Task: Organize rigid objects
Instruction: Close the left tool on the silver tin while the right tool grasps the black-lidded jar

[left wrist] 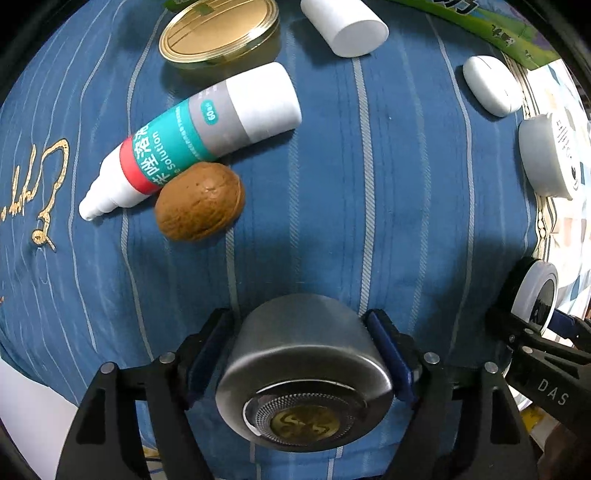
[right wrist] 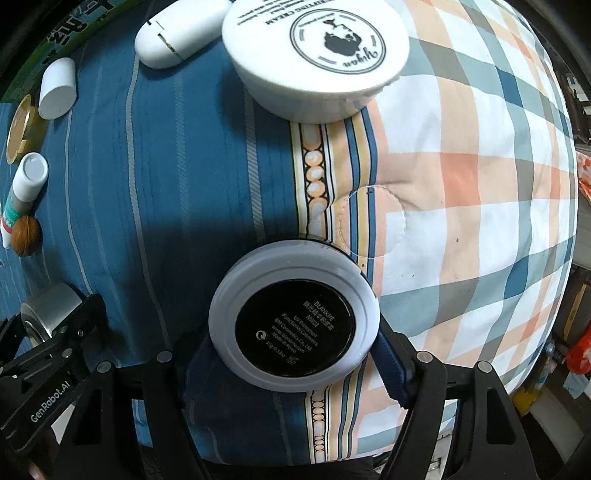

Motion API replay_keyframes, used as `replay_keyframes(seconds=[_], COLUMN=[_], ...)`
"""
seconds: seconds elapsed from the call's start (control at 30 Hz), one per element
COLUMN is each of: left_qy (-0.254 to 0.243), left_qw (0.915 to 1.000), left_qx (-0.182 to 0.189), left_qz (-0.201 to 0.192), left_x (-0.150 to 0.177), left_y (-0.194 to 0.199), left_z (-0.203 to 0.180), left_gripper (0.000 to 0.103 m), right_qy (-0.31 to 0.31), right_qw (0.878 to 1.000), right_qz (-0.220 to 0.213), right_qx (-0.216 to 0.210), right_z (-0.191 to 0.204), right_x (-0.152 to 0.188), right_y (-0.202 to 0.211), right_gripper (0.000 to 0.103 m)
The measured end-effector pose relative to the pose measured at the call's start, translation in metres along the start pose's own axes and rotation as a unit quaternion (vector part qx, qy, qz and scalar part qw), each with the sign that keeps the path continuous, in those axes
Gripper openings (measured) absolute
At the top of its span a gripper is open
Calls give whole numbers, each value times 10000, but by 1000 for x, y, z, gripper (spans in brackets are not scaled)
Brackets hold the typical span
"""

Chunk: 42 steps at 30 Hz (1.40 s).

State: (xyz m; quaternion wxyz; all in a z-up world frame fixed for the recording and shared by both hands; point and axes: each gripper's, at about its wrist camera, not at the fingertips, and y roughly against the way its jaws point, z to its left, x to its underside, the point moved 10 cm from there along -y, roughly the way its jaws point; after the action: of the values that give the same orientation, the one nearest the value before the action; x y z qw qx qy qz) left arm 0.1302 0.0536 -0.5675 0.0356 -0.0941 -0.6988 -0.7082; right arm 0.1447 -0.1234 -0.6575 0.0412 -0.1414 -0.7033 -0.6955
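Note:
My left gripper (left wrist: 301,328) is shut on a silver metal cylinder with a mesh end (left wrist: 303,369), held just above the blue striped cloth (left wrist: 332,184). My right gripper (right wrist: 295,332) is shut on a round white compact with a black label (right wrist: 293,321), over the seam between the blue cloth and a plaid quilt (right wrist: 461,184). In the right wrist view the left gripper and its cylinder (right wrist: 50,308) sit at the lower left. In the left wrist view the compact (left wrist: 535,295) shows at the right edge.
On the blue cloth lie a teal-labelled spray bottle (left wrist: 192,136), a walnut (left wrist: 199,201), a gold tin (left wrist: 219,29), a white cap (left wrist: 345,26), a white earbud case (left wrist: 491,85) and a white cream jar (right wrist: 317,55).

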Motion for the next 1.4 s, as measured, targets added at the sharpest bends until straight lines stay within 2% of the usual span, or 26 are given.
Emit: replay_keyframes(seconds=[0.2,0.4,0.6,0.77,0.9,1.1,1.4], left_qy=[12,76,222,198,135,136,81], left_qw=[9995,9977,9951,9959,9984,9997,9995], left_qx=[109,397,618,378,134,68,66], left_qz=[306,536,743,796,524,216,-311], left_x=[-4,-11,0,-1,-6,-12,-17], left_y=[-2,-13,-19,-33,-34,-36,-10], left_z=[-2,4,4,16,21,28,36], left_gripper=[77,81,81,80,69,69,69], right_qy=[-84,-106,-124,-131,-132,-120,13], right_qw=[9999,9998,9997,9997,9996,9998,9998], right_qz=[69,145,199,222,235,147,-88], right_qx=[-26,-16,-24,-37,-43,-7,-152], right_z=[8,8,8,9,9,10,10], right_x=[-4,-5,-9,-11,-12,-13,-1], right_y=[6,2,2,1,-1,-1,9], right_gripper=[78,79,79,79,79,76,76])
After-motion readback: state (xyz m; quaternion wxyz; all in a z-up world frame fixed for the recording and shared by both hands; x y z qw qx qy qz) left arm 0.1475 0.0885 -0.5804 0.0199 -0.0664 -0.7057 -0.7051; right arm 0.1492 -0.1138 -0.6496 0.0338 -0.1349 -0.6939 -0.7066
